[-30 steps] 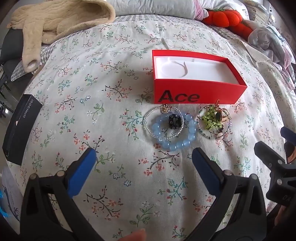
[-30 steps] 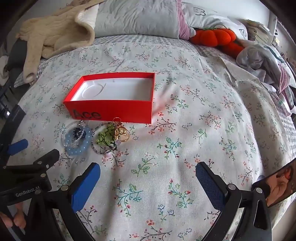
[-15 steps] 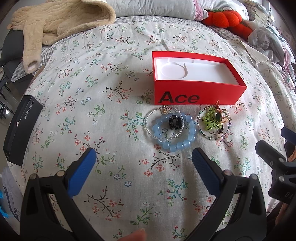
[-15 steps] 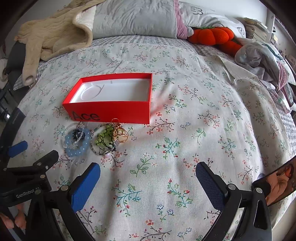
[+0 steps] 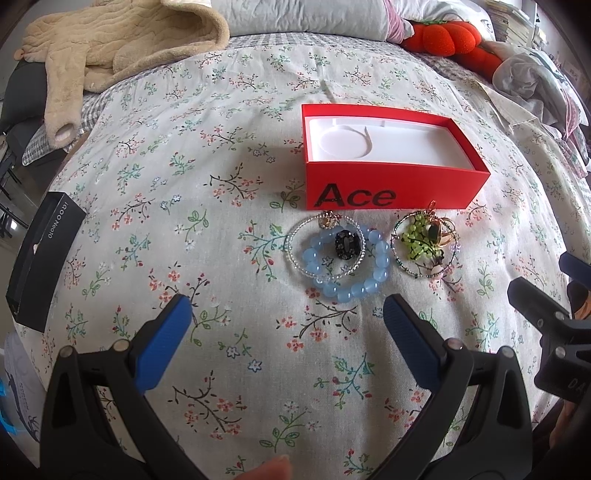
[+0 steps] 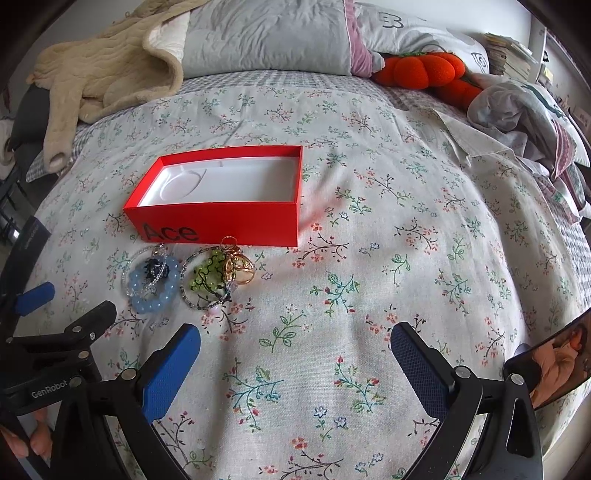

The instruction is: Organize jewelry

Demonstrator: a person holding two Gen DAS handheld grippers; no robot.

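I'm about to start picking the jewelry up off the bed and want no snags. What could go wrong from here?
The blue bead bracelet lies overlapped with a clear bead ring, so lifting one may drag the other along. The green beads and gold rings are tangled together and could snag or drop partway to the red box. The soft bedspread may bunch up between the open left claw.

Daylit floral-quilted bed (image 6: 369, 266), grey pillow (image 6: 266, 33) and book stack (image 6: 506, 51) behind.

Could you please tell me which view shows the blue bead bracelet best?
The left wrist view: the blue bracelet lies large, near centre and seen from above. The right wrist view shows it smaller, off to the left and at a flatter angle.
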